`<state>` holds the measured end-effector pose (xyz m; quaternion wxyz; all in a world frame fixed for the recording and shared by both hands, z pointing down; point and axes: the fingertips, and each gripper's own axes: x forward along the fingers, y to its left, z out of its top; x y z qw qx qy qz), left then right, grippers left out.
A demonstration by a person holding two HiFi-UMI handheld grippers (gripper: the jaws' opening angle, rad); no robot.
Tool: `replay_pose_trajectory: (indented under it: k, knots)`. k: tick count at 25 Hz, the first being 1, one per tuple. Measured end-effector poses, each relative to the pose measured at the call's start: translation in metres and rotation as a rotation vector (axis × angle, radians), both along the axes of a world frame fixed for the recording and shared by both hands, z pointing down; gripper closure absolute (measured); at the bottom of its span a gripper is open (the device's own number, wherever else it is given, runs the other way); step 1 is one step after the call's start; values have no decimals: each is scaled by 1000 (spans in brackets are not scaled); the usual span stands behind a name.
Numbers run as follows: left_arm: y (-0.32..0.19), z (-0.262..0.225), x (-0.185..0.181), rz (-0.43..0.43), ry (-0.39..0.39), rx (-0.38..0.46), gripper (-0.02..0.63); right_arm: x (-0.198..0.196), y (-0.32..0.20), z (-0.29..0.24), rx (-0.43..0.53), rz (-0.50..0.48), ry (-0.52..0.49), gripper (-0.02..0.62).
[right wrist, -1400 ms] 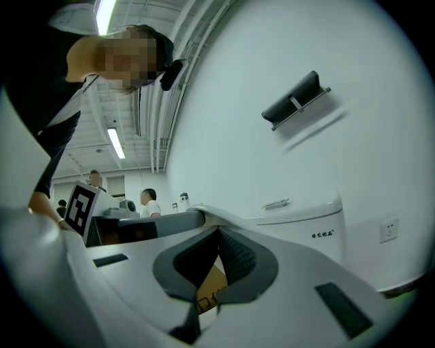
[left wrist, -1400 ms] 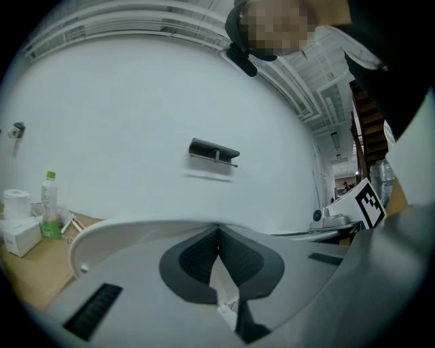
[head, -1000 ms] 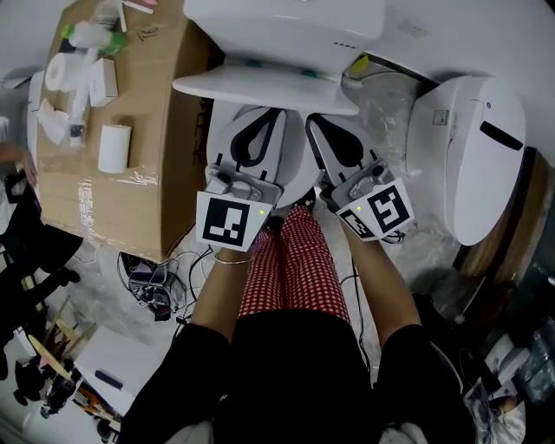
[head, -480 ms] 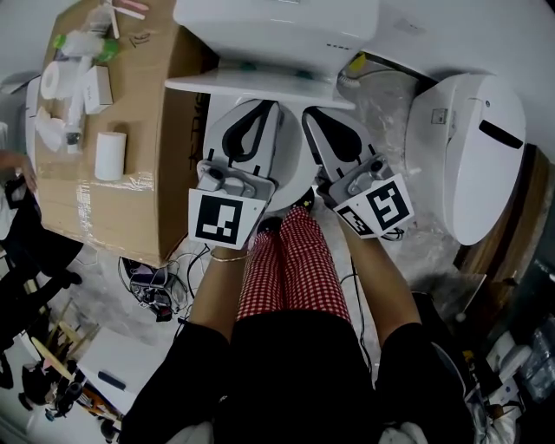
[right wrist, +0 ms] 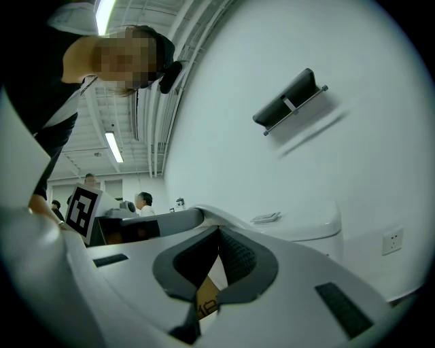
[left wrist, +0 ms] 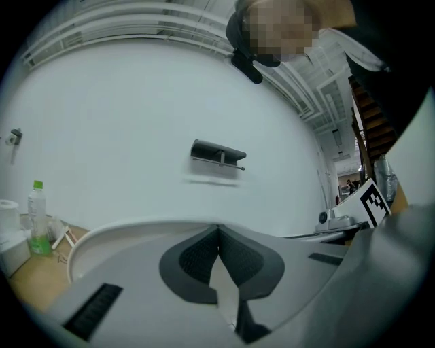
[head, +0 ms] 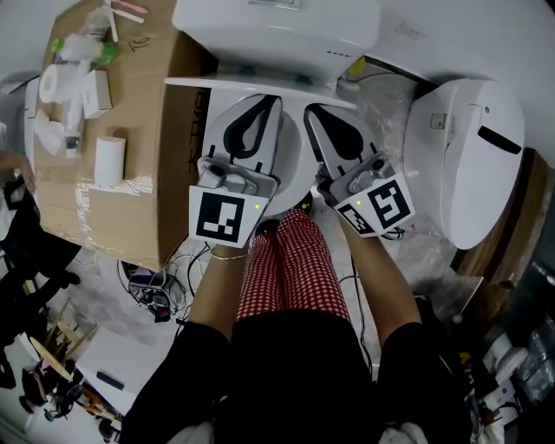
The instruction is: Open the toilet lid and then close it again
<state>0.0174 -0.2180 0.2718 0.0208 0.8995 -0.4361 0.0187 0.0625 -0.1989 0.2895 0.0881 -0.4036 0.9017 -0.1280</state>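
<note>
Here, lid (head: 260, 82) upright, left tool (head: 274, 102), right tool (head: 310, 110) closed.

Toilet lid (head: 260, 83): white
Tank (head: 286, 26): white
Left gripper (head: 263, 104): pale grey, black pads, black-and-white square marker
Right gripper (head: 317, 113): pale grey, black pads, black-and-white square marker
Trousers (head: 295, 260): red-and-white check
Box (head: 165, 130): brown cardboard
Bottle (left wrist: 39, 221): green cap
Wall (left wrist: 136, 102): white

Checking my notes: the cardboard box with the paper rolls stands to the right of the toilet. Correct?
No. The cardboard box with the paper rolls stands to the left of the toilet; the head view shows it.
</note>
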Motion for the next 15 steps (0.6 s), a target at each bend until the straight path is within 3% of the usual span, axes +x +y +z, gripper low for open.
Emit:
replay_pose_trajectory:
  k: [15]
  knots:
    - [-30,-4,7,-15,-15,-1,598,15,-28,9,-7,23,9,575]
